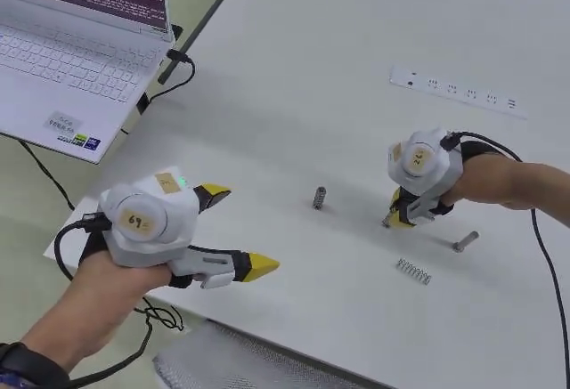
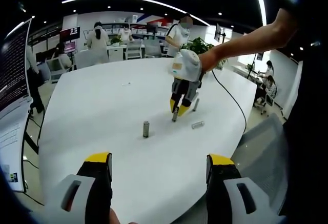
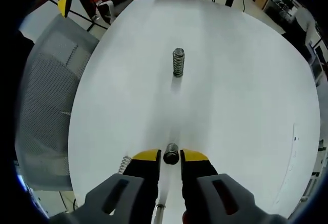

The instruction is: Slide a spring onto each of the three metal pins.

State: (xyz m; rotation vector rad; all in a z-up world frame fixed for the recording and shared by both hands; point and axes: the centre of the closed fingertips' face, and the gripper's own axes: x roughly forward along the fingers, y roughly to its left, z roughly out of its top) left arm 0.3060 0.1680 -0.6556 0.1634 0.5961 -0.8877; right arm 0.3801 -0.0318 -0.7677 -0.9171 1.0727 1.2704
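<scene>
A pin wearing a spring (image 1: 319, 198) stands upright mid-table, also in the left gripper view (image 2: 146, 129) and the right gripper view (image 3: 178, 62). My right gripper (image 1: 398, 218) points down, shut on a second spring (image 3: 170, 155) held upright at the tabletop (image 2: 175, 115); whether a pin is inside it I cannot tell. A loose spring (image 1: 412, 271) lies near the front edge (image 2: 197, 125). A bare pin (image 1: 464, 241) lies on its side to the right. My left gripper (image 1: 239, 229) hovers open at the front left (image 2: 159, 165), holding nothing.
An open laptop (image 1: 76, 46) sits at the far left with a black cable (image 1: 178, 68) beside it. A white power strip (image 1: 459, 93) lies at the back right. A grey mesh chair (image 1: 223, 362) stands below the white table's front edge (image 1: 294, 344).
</scene>
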